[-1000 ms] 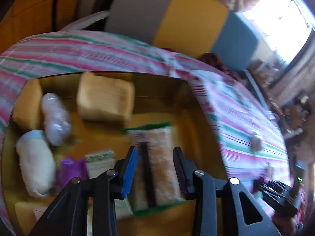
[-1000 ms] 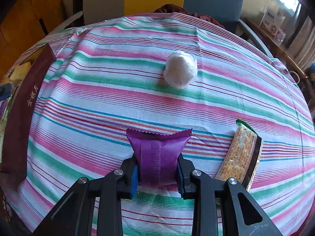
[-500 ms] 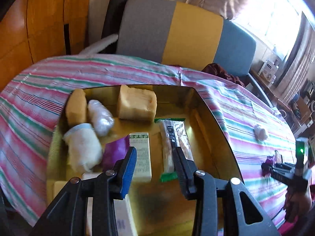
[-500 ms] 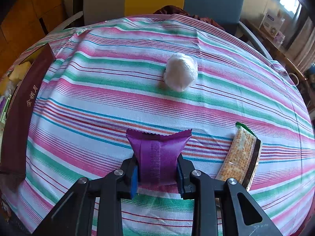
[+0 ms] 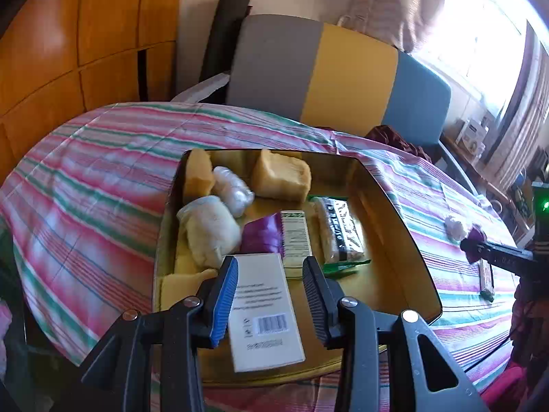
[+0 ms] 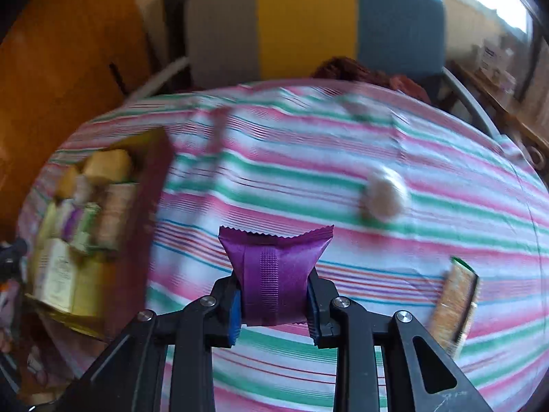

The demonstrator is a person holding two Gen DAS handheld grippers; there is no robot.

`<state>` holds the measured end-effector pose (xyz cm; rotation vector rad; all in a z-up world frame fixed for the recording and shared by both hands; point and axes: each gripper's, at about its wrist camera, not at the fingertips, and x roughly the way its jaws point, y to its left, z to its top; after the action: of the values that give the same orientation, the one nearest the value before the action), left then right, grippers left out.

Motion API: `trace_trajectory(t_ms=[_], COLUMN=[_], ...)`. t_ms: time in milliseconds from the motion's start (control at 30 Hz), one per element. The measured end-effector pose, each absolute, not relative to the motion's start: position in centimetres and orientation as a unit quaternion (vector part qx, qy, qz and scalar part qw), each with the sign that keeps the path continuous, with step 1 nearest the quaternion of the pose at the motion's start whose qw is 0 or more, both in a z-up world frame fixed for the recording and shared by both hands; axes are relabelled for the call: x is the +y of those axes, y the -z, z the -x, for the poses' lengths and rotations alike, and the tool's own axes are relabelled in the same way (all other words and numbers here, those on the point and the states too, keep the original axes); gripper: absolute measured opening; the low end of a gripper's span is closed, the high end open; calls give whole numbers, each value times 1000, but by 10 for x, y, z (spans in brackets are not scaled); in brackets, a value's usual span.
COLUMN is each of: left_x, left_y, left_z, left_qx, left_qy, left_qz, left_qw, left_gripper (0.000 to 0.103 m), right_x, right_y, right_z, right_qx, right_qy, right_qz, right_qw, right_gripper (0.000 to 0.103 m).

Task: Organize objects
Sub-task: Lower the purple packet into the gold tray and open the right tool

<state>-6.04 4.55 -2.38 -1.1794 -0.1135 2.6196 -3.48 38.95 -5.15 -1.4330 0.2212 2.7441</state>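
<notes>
A gold box (image 5: pixel 398 240) on the striped table holds several wrapped snacks: yellow cakes, white buns, a purple packet (image 5: pixel 262 235), a cereal bar (image 5: pixel 339 230) and a white card (image 5: pixel 264 309). My left gripper (image 5: pixel 269 274) is open and empty above the box's near end. My right gripper (image 6: pixel 272 304) is shut on a purple snack packet (image 6: pixel 274 271), lifted above the cloth. It also shows far right in the left wrist view (image 5: pixel 475 240). The box (image 6: pixel 151 199) is at the left in the right wrist view.
A white wrapped bun (image 6: pixel 386 197) and a cereal bar (image 6: pixel 454 302) lie on the striped cloth to the right. A grey, yellow and blue chair (image 5: pixel 329 72) stands behind the table. Wooden panels (image 5: pixel 68 41) are at the left.
My left gripper pulled back and up from the box, leaving the cereal bar inside. My right gripper lifted the purple packet and swung left, bringing the box into its view.
</notes>
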Motion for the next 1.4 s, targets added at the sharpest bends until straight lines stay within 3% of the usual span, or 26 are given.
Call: trace_trajectory(t_ms=[300,567,733,1400], left_x=[20,3,-5,24], left_y=[23,32,33,2], left_z=[55,56,58,35], left_qx=[-55,-67,-73,-21], left_qy=[-909,-906,-908,-925], left_qz=[397,406,404,364], left_qw=[117,100,87,104], left_gripper=[39,41,41,41], right_x=[236,168,170,219], right_y=[32,75,76,23], right_z=[87,143,140,74], right_qx=[31,25,37,79], right_qy=[-886,-861,-862,-899], right_qz=[444,488,486,412], right_qw=[-130,-139,-137,-128], right_gripper=[30,32,63,67])
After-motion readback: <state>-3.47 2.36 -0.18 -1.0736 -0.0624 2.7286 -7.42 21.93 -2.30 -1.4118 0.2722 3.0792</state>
